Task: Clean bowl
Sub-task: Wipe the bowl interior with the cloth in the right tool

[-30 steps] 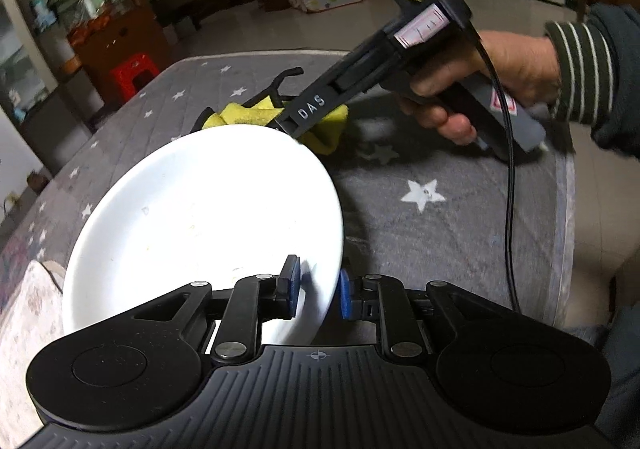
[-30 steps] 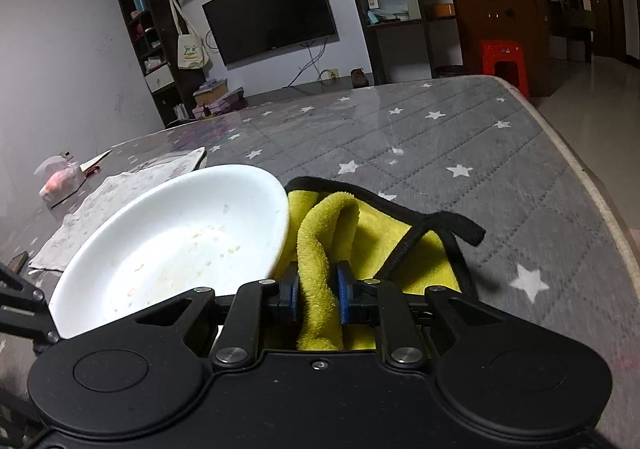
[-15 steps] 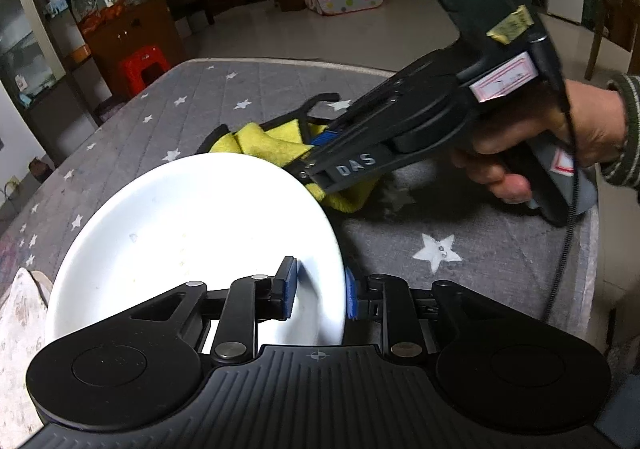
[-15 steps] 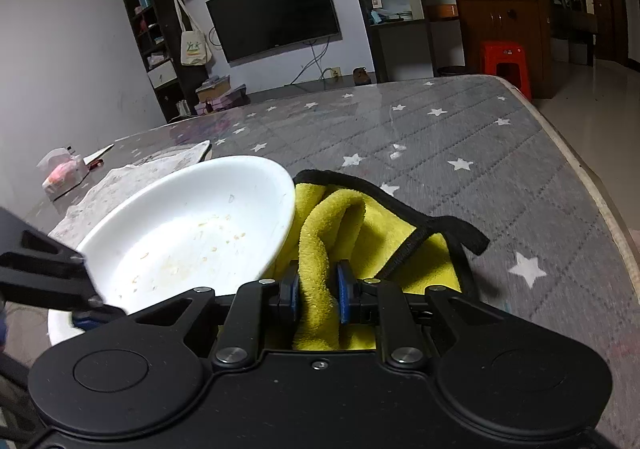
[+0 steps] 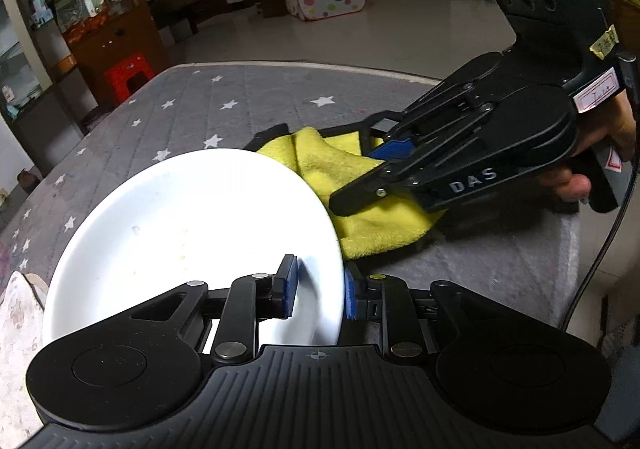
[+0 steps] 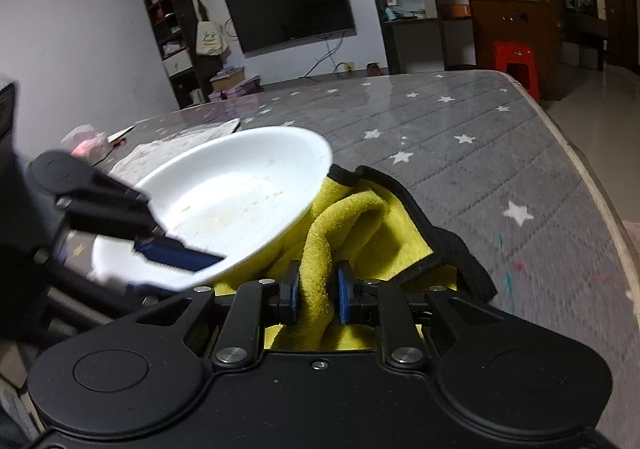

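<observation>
Grey quilted tabletop (image 6: 472,153) with white stars, under a glossy cover, in a dim living room; a wall television (image 6: 290,5) at 12 o'clock in the right wrist view. Left gripper (image 5: 320,287): jaws narrow and clamped across the rim of the white bowl (image 5: 188,233) — one blue pad inside the wall, one outside — so that the bowl is tilted, its far edge raised and its soiled interior turned toward the other tool. Pale crumbs and smears show on the bowl's floor in the right wrist view. Right gripper (image 6: 316,291): jaws narrow, pinching a raised fold of the yellow cloth (image 6: 360,225), whose black-bound remainder trails on the table at 1 o'clock, partly under the bowl's rim.

The pinched fold probably serves as a wiping pad, and the tilt gives it a way in over the lower lip. No wiping contact is visible yet.

Clearances: the table's rounded edge runs close along 3 o'clock of the cloth — little margin there. A patterned mat (image 6: 176,139) lies touching or just beside the bowl at 10 o'clock. Open table extends toward 12 o'clock.
</observation>
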Demonstrator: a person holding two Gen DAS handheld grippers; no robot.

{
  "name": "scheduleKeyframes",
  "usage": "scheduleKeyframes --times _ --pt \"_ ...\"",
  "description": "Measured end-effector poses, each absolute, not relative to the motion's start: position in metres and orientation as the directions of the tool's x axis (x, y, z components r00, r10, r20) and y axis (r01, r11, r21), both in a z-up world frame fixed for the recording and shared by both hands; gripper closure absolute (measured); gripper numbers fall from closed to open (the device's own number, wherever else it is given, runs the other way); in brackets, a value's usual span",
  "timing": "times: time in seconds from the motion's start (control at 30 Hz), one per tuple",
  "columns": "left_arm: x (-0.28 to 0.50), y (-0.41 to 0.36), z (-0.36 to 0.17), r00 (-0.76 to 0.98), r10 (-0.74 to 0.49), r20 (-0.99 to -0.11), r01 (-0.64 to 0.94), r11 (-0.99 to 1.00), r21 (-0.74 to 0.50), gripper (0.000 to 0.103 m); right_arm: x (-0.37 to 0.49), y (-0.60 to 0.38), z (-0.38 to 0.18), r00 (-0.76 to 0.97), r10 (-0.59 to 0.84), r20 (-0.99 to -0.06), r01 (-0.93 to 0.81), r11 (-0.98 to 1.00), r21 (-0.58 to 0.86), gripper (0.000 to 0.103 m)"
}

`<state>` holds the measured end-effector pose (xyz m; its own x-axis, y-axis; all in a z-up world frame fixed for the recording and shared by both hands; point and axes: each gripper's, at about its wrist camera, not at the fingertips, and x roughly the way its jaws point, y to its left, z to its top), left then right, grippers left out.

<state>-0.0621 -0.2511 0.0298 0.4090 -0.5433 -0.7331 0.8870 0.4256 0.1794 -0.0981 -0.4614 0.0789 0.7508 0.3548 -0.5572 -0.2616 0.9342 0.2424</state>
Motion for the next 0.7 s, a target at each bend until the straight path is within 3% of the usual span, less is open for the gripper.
scheduleKeyframes --times 0.7 --pt "-0.086 -0.224 0.026 0.339 -0.554 -0.76 0.925 0.345 0.161 0.08 -0.039 -0.463 0.081 0.751 0.387 -0.536 -0.297 0.922 0.249 0.083"
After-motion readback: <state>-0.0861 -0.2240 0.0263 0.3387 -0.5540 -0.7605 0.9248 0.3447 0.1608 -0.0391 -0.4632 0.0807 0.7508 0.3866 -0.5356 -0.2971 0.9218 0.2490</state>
